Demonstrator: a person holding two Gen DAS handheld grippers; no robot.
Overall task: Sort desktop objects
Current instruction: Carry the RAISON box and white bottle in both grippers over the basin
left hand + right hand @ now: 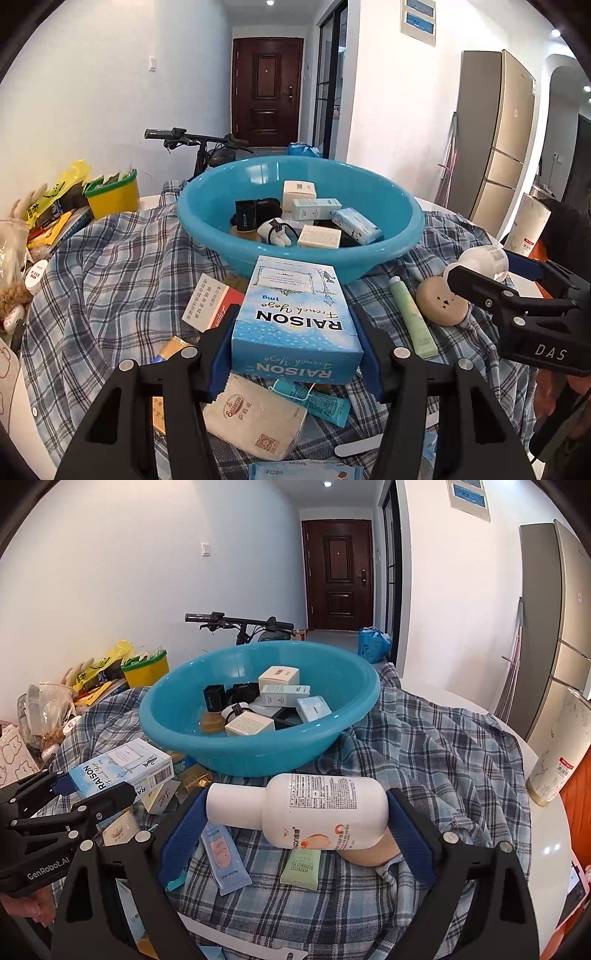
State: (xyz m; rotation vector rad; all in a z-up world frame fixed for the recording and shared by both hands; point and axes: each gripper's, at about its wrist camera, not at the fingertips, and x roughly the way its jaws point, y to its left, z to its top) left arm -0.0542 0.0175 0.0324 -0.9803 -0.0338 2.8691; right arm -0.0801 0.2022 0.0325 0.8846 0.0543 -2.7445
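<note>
My left gripper (297,325) is shut on a blue RAISON box (295,314) and holds it above the plaid cloth, just in front of the blue basin (207,221). My right gripper (295,812) is shut on a white bottle (314,812) lying sideways between its fingers, also in front of the basin (177,723). The basin holds several small boxes and a dark bottle. In the right wrist view the left gripper (92,794) with the RAISON box (118,768) is at the left. In the left wrist view the right gripper (476,273) with the bottle (480,260) is at the right.
On the plaid cloth (110,280) lie a green tube (412,317), a round beige case (441,301), a teal tube (314,400), a tan packet (255,417) and a pale blue tube (225,856). A yellow container (112,192) stands far left, a tall cup (561,749) at the right.
</note>
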